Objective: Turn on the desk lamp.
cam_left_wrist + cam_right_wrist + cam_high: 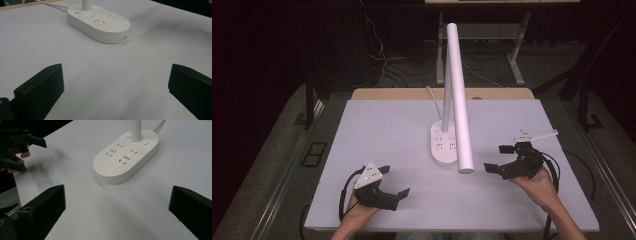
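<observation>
Nothing was done yet: my left gripper [396, 183] and right gripper [499, 158] hung wide open and empty either side of the untouched lamp base [444, 144].

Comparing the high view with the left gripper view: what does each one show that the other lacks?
High view alone: the lamp's long white bar head, both hands, the right gripper, the floor. Left gripper view alone: a close look along the left gripper with its black jaws wide apart over bare table. Shared: the white lamp base with its sockets, its cord, and the white table.
</observation>
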